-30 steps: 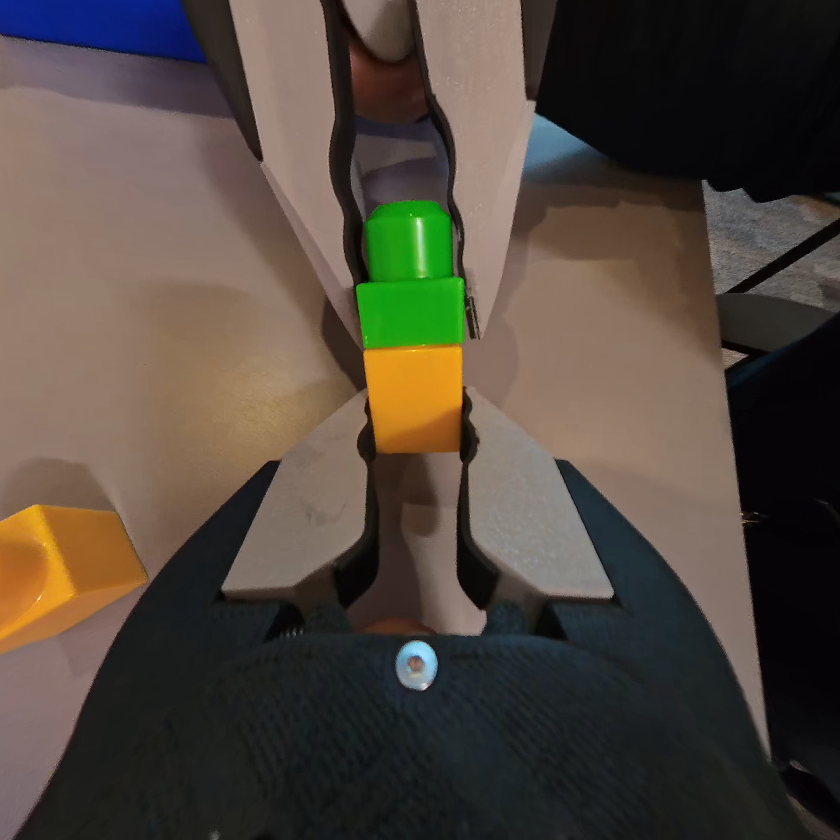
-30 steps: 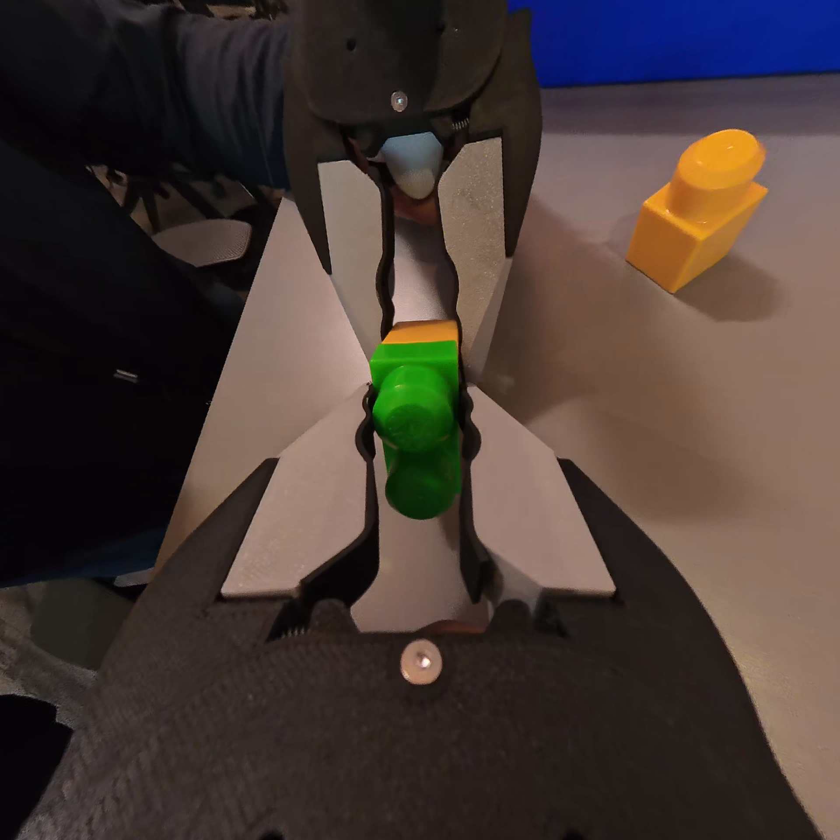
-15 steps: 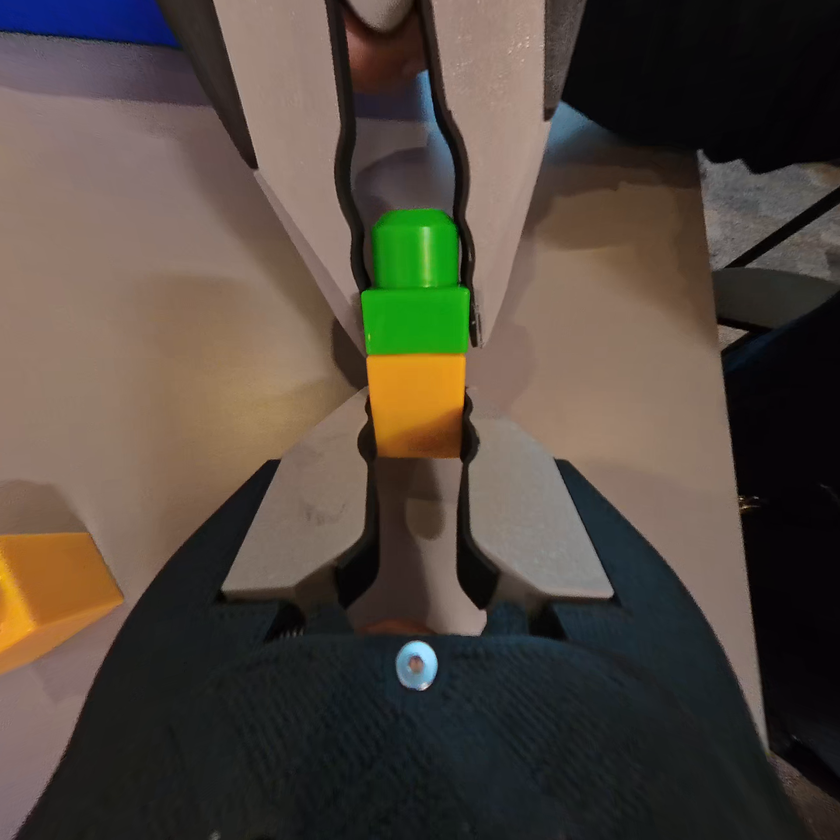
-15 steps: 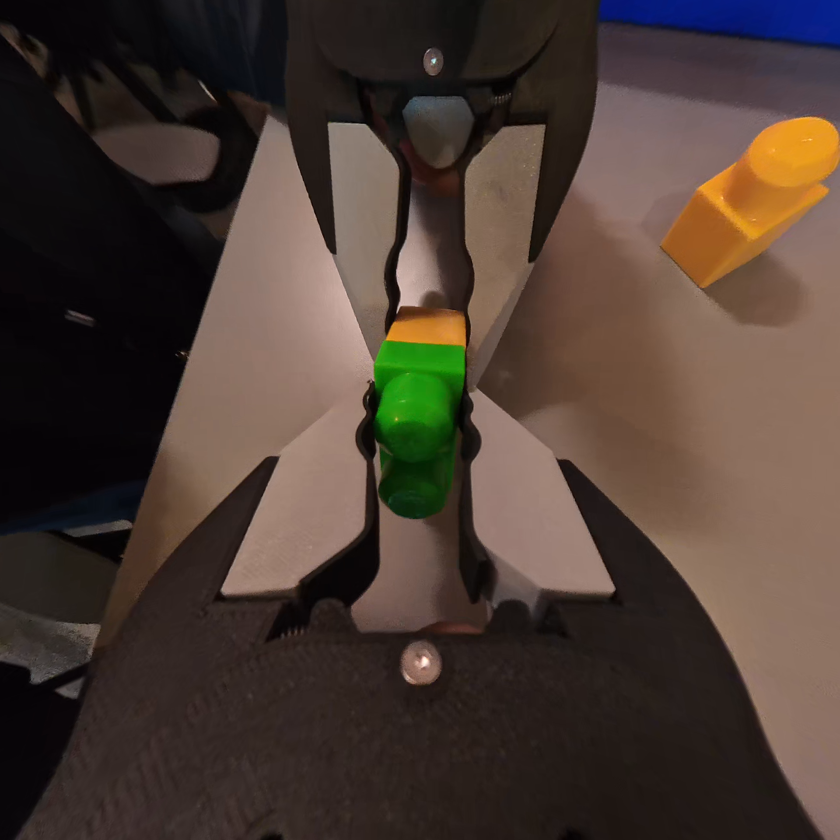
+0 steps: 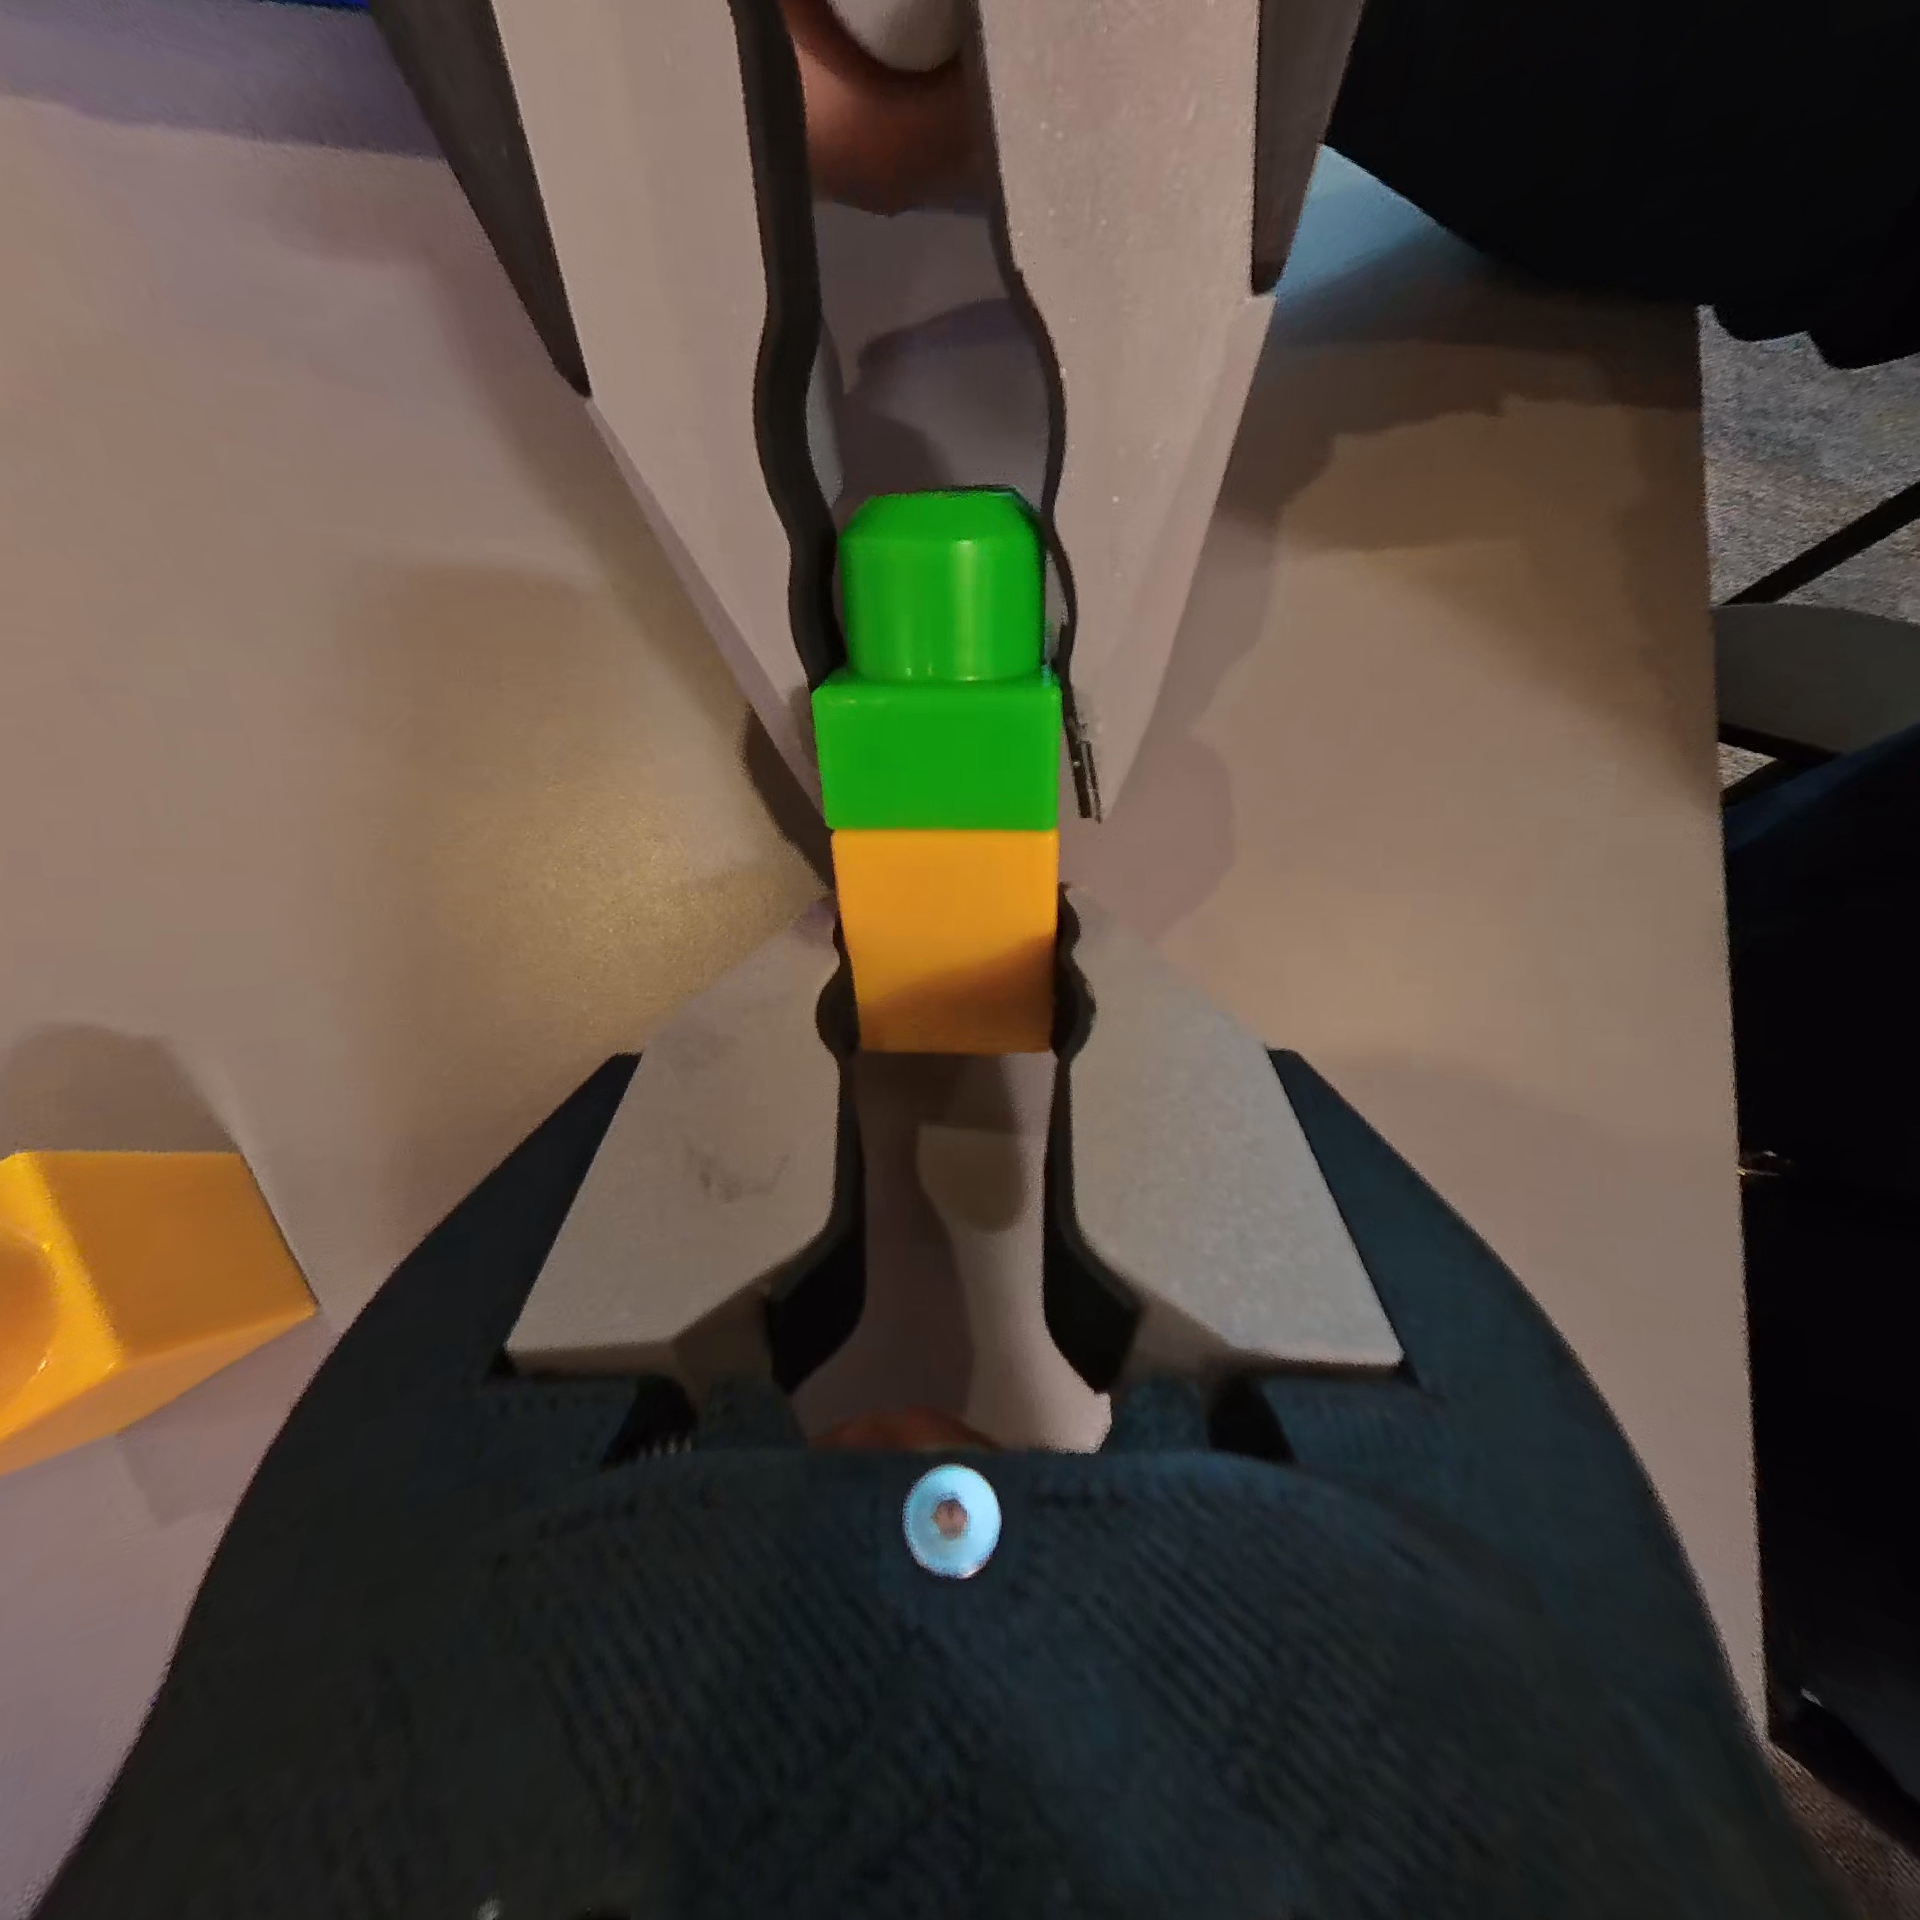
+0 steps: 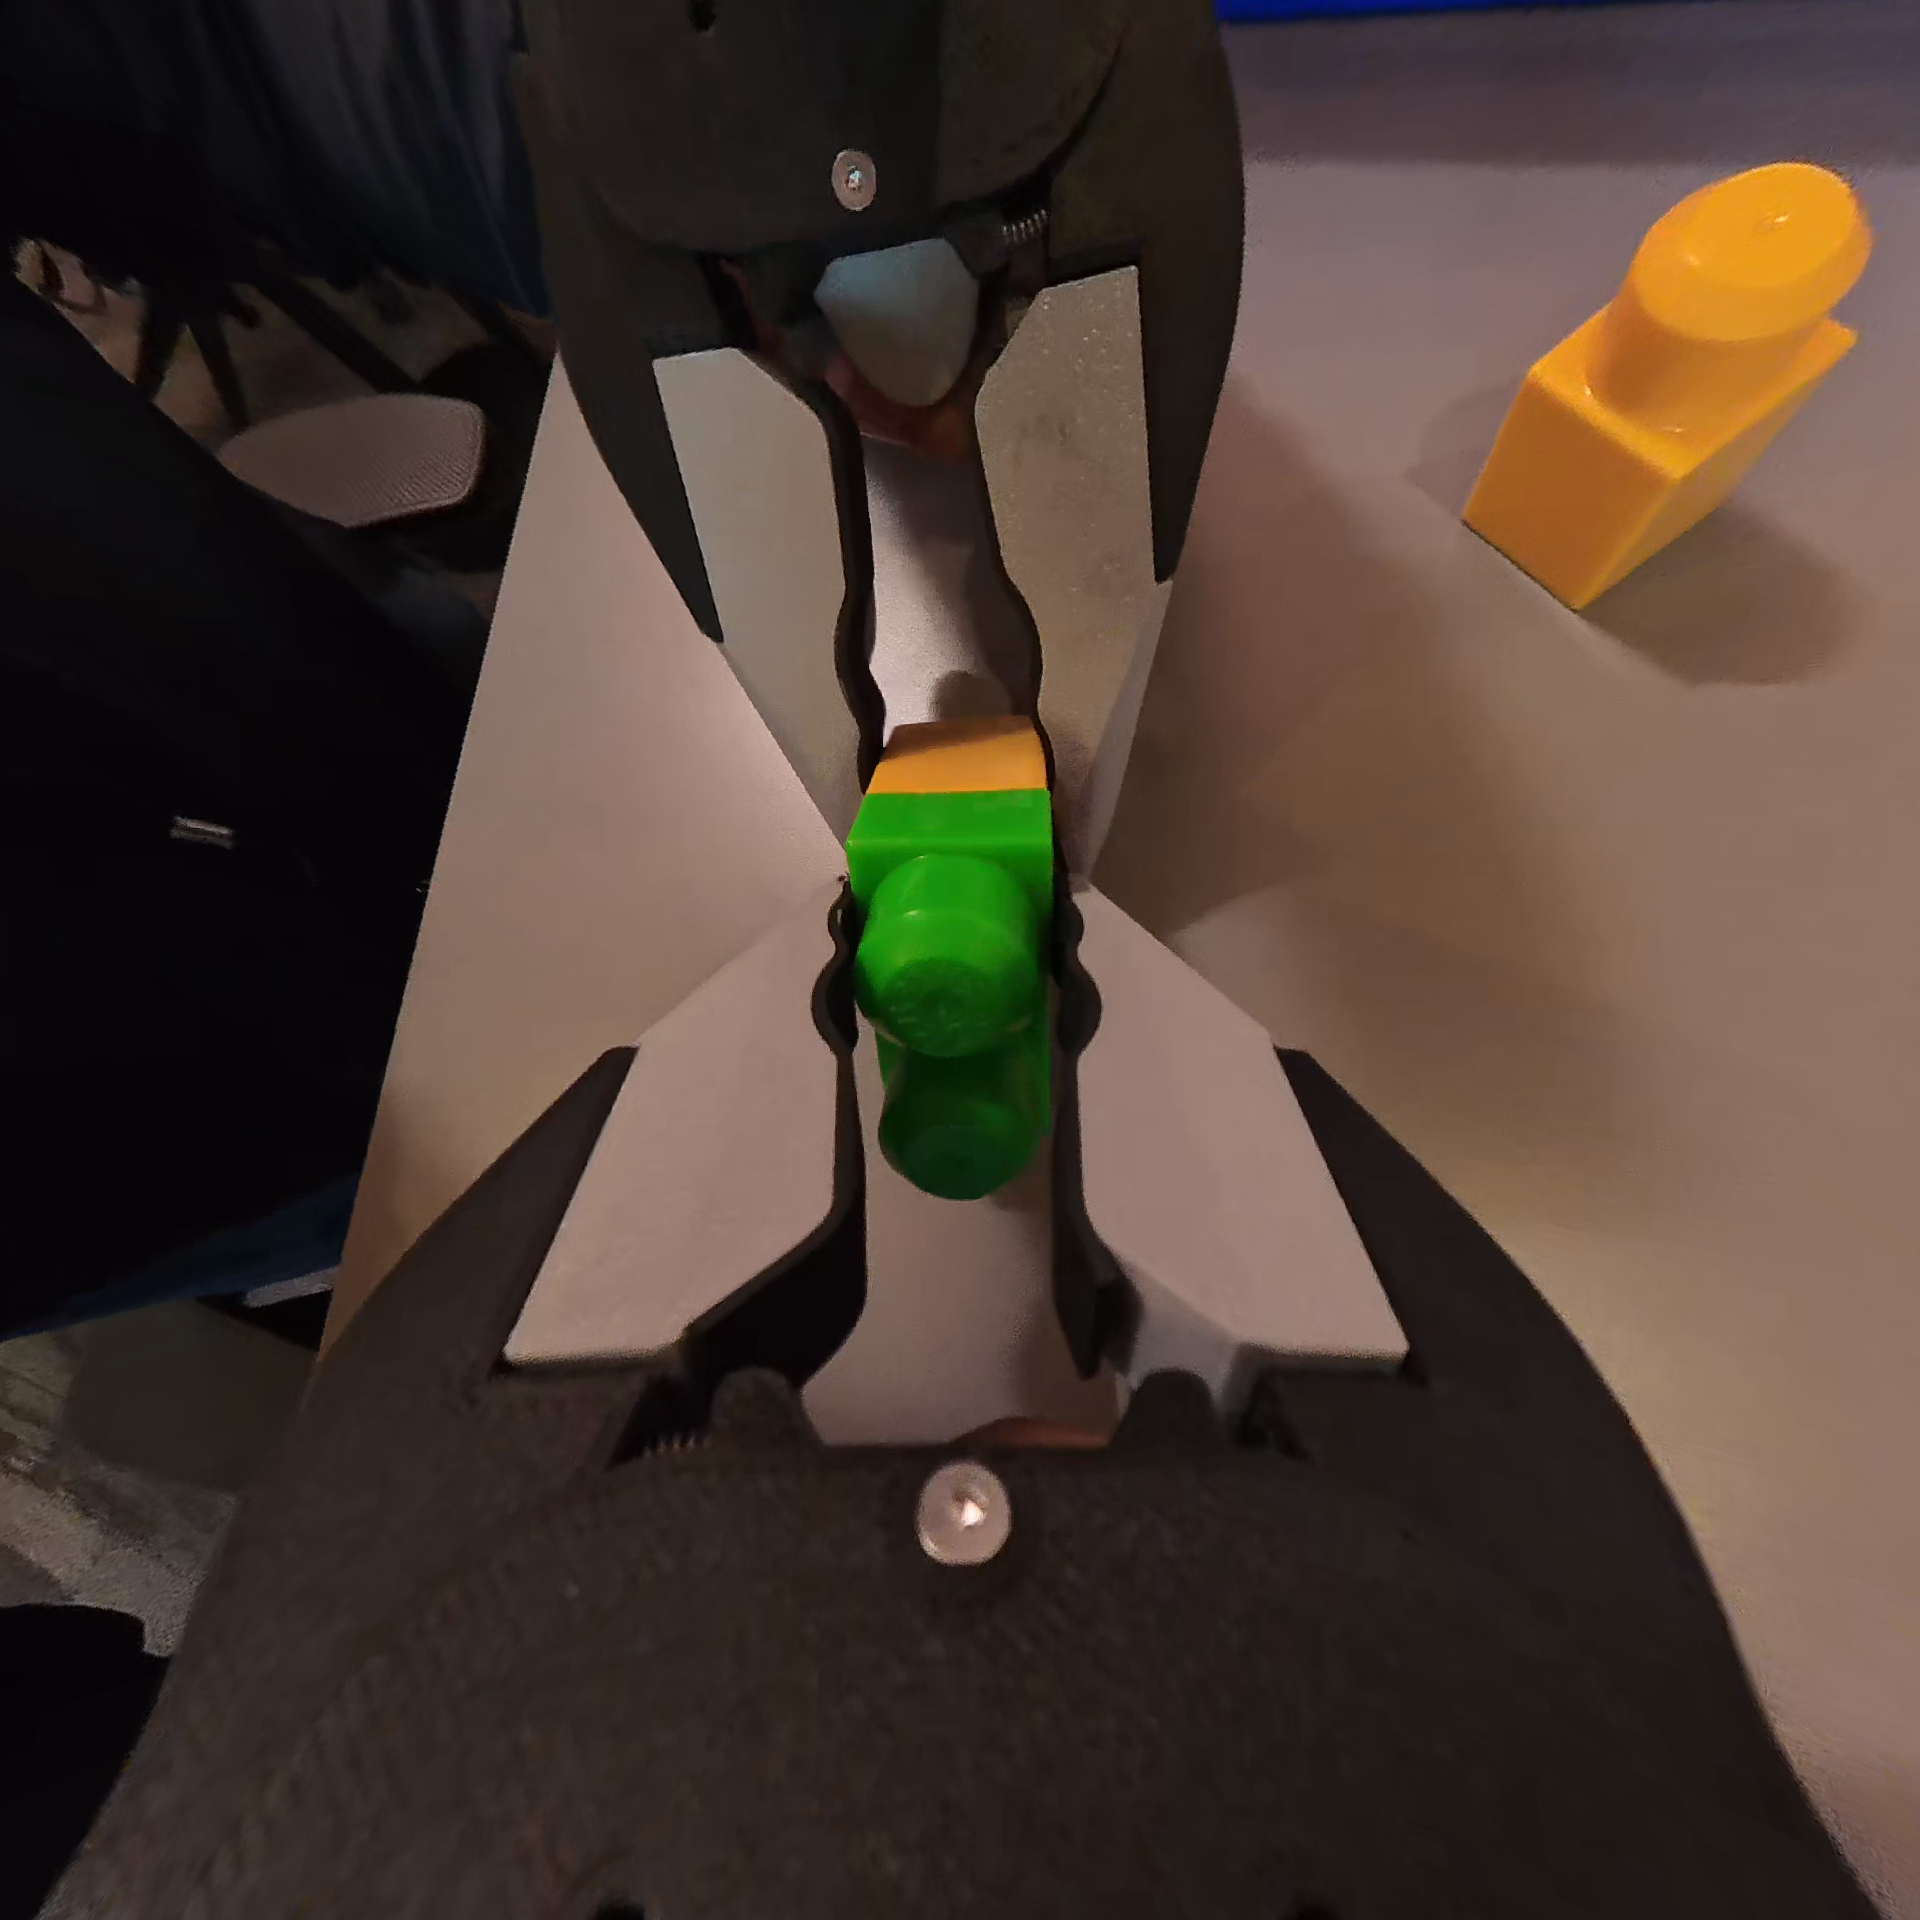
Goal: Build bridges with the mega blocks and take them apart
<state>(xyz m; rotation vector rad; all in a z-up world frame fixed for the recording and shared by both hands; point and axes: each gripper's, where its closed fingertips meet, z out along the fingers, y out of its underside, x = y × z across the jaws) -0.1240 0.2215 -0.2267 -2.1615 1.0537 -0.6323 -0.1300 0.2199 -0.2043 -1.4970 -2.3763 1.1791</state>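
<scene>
Green block (image 5: 940, 717) and orange block (image 5: 951, 940) sit joined nose to nose above the table (image 5: 312, 623), right gripper (image 6: 951, 935) clamped on green, left gripper (image 5: 951, 971) on orange, while a spare orange block (image 5: 114, 1283) is cut off at frame edge.

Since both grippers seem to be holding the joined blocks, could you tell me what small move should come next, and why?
Probably pull the two grippers straight apart. The left gripper clamps the orange block, the right gripper clamps the green block, and the two blocks are still joined, held above the table.
</scene>
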